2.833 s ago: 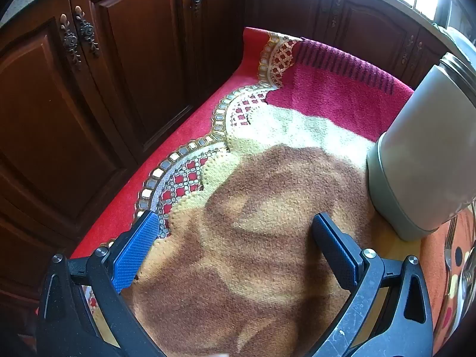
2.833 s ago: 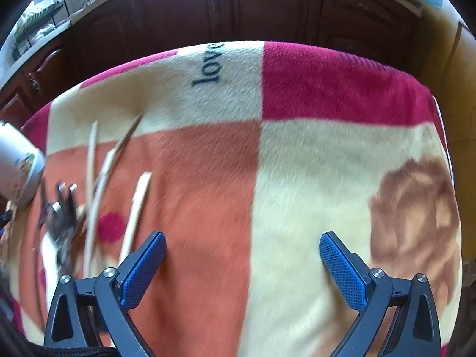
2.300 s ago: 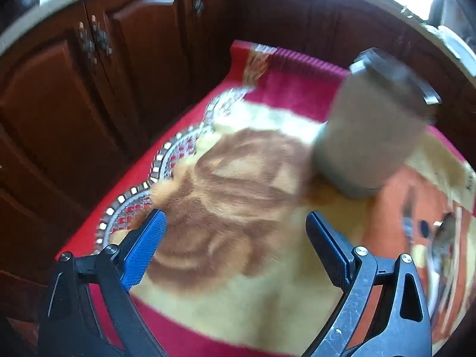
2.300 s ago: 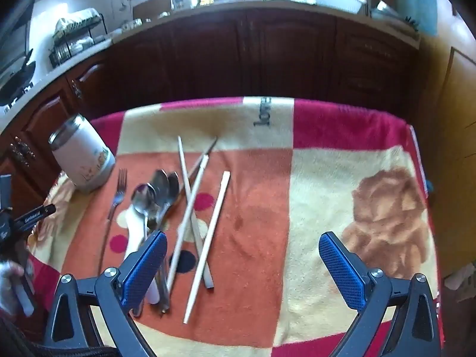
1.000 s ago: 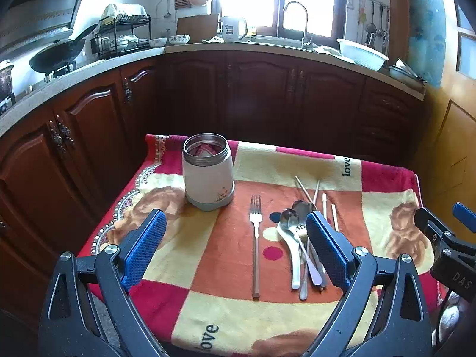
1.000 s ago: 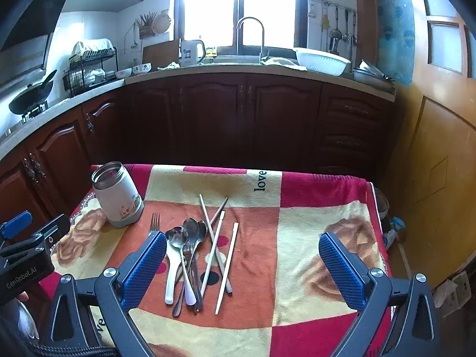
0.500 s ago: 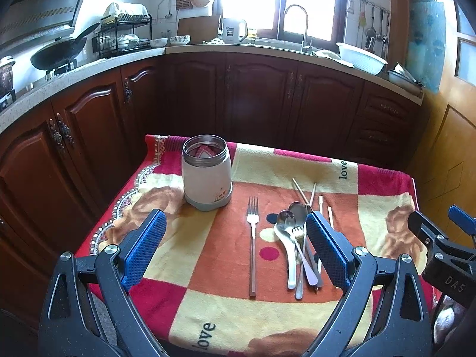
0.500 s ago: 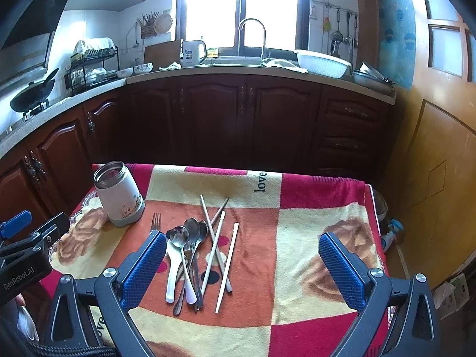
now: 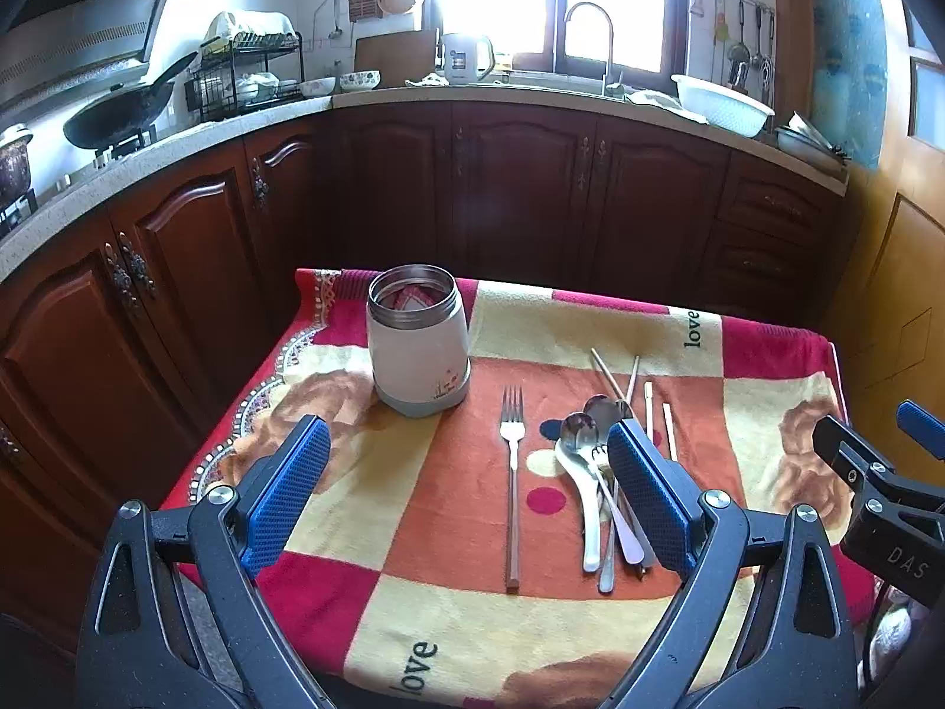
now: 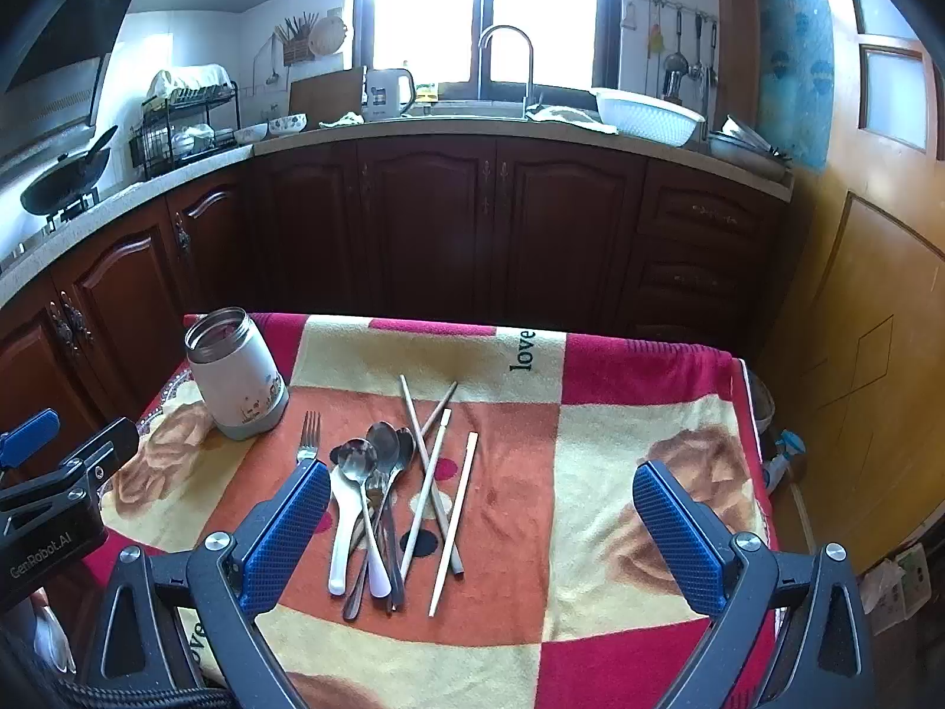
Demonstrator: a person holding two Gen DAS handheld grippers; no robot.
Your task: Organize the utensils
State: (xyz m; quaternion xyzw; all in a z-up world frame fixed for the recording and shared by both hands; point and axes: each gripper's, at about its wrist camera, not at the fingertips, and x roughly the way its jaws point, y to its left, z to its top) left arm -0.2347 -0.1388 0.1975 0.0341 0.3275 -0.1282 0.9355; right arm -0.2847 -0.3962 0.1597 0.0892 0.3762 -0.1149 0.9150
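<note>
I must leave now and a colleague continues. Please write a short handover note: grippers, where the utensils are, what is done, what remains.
Left gripper: open, empty, held above the near table edge.
Right gripper: open, empty, also hovering.
Open jar stands upright at the far left of the blanket.
Fork lies alone beside it; spoons are piled, chopsticks crossed to their right.
Done: nothing sorted yet.
Left: every utensil, probably into the jar.
</note>
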